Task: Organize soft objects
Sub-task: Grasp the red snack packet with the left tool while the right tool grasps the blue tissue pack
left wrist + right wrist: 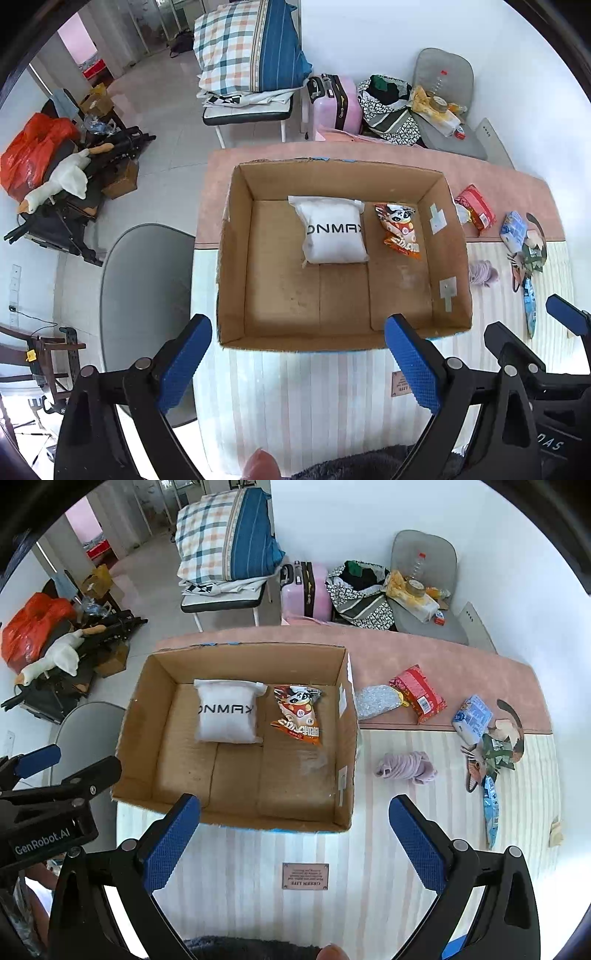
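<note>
We hold the left claw (297, 363) above the near edge of the cardboard box (142, 716), its blue pads spread wide with nothing between them. It hangs there, we judge, so the box mouth stays free for the next drop.

Inside the box, two soft things already lie against the far wall: a white pouch (226, 716) printed with dark letters and, just beside it on the right, an orange snack bag (300, 716) with a cartoon panda. Keeping them side by side at the back leaves the near floor of the box bare for more, which looks like the reason for that packing.

Our right claw (294, 843) is likewise spread to its widest and empty, poised over the striped bedcover (369, 853) in front of the box. From there it faces the loose items waiting to the right of the box: a silvery crinkled pouch (375, 701) touching the box's outer wall, a red packet (419, 694) just beside it on the pink band, and a lilac bundle of soft fabric (406, 768) nearer to us on the stripes. Farther right sit a pale blue packet (474, 716) and a narrow blue wrapper (491, 812).

We judge the sorting partly done, with the lilac bundle the easiest next pick, since it lies apart from its neighbours.
</note>
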Demonstrator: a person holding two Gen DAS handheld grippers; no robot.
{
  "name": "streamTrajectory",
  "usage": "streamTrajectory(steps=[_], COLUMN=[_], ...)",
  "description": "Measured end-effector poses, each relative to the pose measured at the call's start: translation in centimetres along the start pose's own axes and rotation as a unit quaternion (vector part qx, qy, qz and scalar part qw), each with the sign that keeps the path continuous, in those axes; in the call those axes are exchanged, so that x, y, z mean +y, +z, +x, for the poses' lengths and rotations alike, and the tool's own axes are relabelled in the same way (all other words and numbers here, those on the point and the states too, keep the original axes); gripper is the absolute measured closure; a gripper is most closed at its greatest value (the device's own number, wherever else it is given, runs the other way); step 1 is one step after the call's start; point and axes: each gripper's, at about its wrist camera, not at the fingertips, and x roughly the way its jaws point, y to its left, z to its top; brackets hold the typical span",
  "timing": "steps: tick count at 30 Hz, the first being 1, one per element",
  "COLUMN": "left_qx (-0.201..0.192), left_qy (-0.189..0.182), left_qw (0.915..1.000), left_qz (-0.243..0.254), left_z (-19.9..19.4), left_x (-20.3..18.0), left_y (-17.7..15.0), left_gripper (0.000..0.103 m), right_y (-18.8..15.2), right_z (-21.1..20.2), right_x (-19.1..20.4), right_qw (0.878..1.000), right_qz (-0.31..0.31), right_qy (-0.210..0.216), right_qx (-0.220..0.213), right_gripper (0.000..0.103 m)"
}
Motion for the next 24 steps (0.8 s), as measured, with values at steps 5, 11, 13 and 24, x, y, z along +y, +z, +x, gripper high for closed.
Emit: streamTrajectory(steps=[5,11,13,24], left_qx=[-0.026,-0.014,-0.011,0.145], left_qy=[0.006,0.008,-0.007,-0.080], left_qw=[0.9996,0.9998,0.9996,0.9856], left_qz=[-0.010,0.014,0.025,0.035], left_z=[-0.8,-0.1,0.3,14.2], left_x=[-1.3,-7.1,-10.1,-30.3], left_y=[-0.2,2.4,3.8,16.5], left_gripper=[0.000,0.000,0.000,0.000], right_y=[-0.6,0.5,1.6,8.5], right_z=[-0.7,-0.8,-0.3,11.8], right_x=[-1.2,-5.9,-9.6,-36.4], right_qw=[1.000,0.998,0.996,0.953], right_qz=[0.008,0.021,0.060,0.291], right_qy=[0.029,0.048,0.059,0.026], right_qx=[-0.006,-0.021,-0.009,0.080], right_gripper=[0.000,0.000,0.000,0.000])
